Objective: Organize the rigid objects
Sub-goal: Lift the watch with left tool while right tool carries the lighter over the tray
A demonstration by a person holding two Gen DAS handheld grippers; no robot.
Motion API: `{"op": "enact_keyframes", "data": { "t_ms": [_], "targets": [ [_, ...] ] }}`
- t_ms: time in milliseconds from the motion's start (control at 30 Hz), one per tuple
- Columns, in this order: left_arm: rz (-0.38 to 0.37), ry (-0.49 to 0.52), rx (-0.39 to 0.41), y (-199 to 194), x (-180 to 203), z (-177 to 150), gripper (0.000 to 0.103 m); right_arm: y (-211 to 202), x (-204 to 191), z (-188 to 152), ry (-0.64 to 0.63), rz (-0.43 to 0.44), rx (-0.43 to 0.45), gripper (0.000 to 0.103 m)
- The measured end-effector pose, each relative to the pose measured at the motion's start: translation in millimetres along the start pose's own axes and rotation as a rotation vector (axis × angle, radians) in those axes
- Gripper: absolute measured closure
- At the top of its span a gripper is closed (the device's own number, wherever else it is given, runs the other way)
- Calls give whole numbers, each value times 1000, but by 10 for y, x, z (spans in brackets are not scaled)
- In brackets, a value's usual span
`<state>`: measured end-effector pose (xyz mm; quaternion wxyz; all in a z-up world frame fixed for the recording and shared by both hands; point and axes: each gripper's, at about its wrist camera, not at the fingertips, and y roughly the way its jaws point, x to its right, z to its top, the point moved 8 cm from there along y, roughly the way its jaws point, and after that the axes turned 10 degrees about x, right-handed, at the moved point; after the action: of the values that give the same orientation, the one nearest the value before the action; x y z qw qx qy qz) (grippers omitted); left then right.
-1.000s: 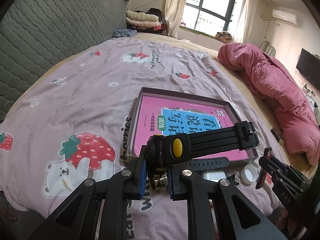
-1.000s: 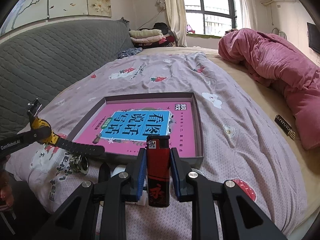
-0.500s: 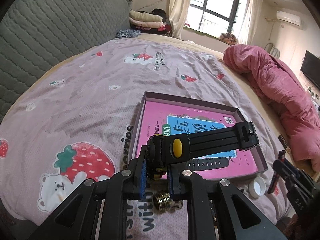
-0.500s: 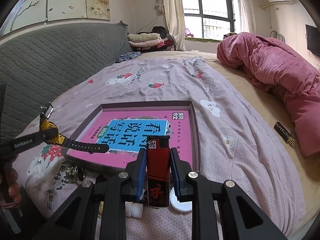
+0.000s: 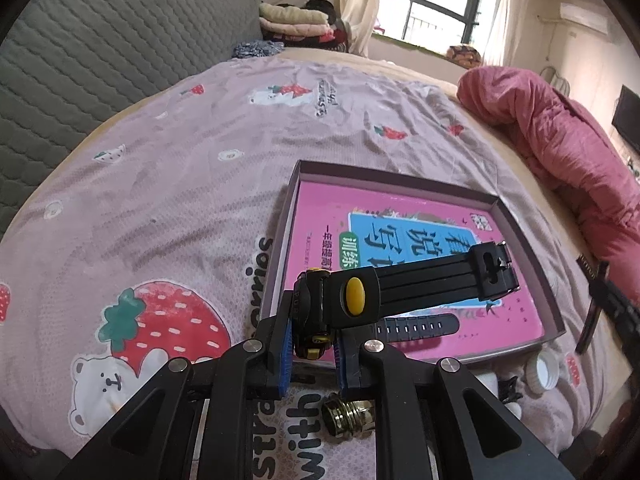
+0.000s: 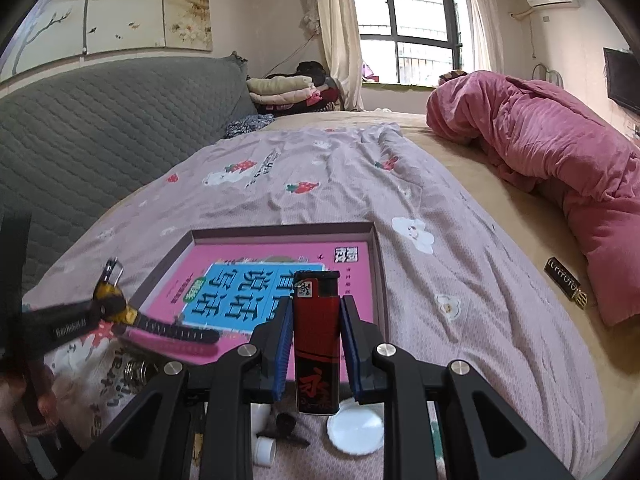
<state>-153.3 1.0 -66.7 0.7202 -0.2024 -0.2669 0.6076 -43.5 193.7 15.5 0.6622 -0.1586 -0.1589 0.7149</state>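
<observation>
**Watch and lighter held at the box's near edge**

The left gripper is clamped narrowly on the watch at its case, so both straps are left free: one sticks out to the right over the box, the other droops onto the pink book lying inside it. A grip at the rigid case, rather than on a floppy strap, is judged to give control when the watch is set down.

The right gripper is closed on the lighter, which is held upright by its flat sides, its top pointing away from the camera. It hangs just short of the box's near wall, above the sheet.

Both items are judged to be bound for the box, the only container in view. Loose pieces are seen on the sheet in front of it: a brass fitting, a white lid and a small white cap. A dark tag lies well apart, by the quilt.
</observation>
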Motion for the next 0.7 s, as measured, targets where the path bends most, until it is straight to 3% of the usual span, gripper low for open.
{"op": "enact_keyframes", "data": {
  "t_ms": [300,700],
  "targets": [
    [16,43,-32,85,0,-107,86,175,23,77,26,-8,-3,79],
    [36,106,-31,112,25,-172,86,489,24,-69,20,-32,-63,79]
  ]
}}
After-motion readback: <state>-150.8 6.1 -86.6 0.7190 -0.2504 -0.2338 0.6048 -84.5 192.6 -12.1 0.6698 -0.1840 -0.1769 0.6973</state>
